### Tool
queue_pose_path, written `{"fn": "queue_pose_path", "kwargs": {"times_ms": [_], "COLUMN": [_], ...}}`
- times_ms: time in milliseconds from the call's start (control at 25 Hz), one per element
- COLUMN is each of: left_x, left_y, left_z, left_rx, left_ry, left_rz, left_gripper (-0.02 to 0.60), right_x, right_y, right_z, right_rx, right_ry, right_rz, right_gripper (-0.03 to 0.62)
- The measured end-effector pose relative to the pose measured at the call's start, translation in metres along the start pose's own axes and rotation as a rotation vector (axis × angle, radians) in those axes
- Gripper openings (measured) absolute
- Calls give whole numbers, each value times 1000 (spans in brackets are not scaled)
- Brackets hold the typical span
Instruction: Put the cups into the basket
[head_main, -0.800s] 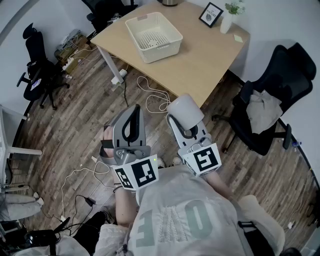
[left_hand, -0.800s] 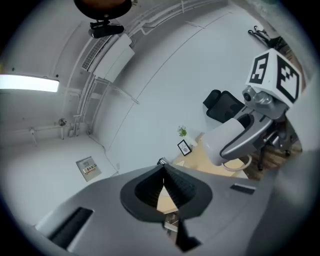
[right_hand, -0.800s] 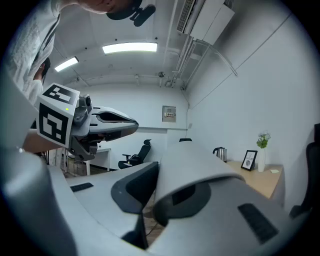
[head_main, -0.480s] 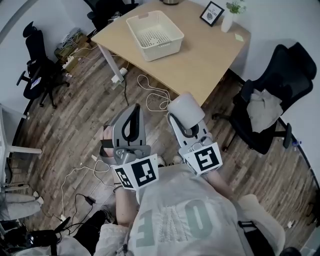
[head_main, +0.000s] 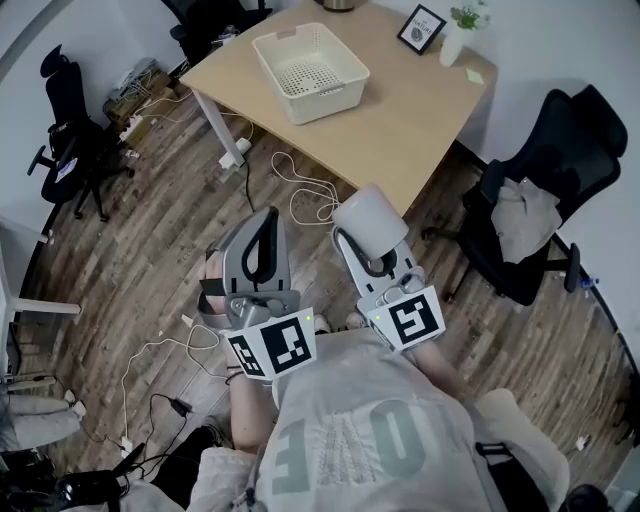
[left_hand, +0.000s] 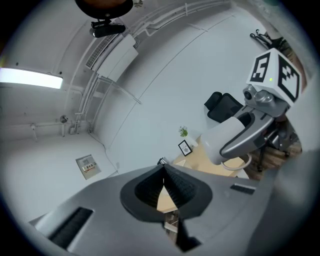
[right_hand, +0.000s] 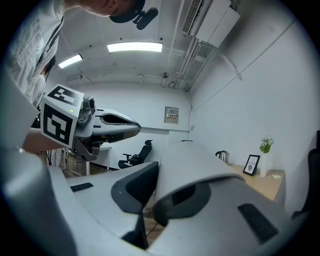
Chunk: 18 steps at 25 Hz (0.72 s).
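A pale cup (head_main: 370, 218) is clamped, tilted, between the jaws of my right gripper (head_main: 368, 246), over the wooden floor just short of the table's near corner. In the right gripper view the cup (right_hand: 200, 165) fills the space between the pads. My left gripper (head_main: 267, 218) hovers beside it to the left, its jaws together and nothing in them; its own view shows the pads (left_hand: 172, 182) meeting. The cream perforated basket (head_main: 332, 98) stands empty on the light wooden table (head_main: 410, 120), well ahead of both grippers.
On the table's far end stand a framed picture (head_main: 422, 28), a vase with a plant (head_main: 455, 40) and a sticky note (head_main: 476, 75). Black office chairs stand at the right (head_main: 540, 200) and left (head_main: 70, 130). Cables (head_main: 300, 190) trail across the floor.
Both grippers keep their places and grips. The view has shifted slightly, so the floor and chair at the left slide a little.
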<state>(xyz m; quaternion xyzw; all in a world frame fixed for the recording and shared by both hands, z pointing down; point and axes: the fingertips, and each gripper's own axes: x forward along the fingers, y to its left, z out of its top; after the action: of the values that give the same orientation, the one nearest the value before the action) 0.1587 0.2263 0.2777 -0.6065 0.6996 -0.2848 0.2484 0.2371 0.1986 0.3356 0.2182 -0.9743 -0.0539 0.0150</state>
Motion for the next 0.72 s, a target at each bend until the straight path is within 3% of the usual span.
{"fn": "queue_pose_path", "kwargs": {"times_ms": [400, 720], "left_x": [-6, 9], "left_y": [13, 34], "left_z": [-22, -44], "left_rx": [-7, -34], "left_ry": [-42, -39], "left_rz": [-40, -44], "left_gripper": [9, 9], "right_x": [34, 62], "right_y": [31, 30], "right_z": [6, 6], "right_rx": [-1, 6], "right_ry": [-9, 5], "right_rz": [1, -12], "right_gripper": [49, 49]}}
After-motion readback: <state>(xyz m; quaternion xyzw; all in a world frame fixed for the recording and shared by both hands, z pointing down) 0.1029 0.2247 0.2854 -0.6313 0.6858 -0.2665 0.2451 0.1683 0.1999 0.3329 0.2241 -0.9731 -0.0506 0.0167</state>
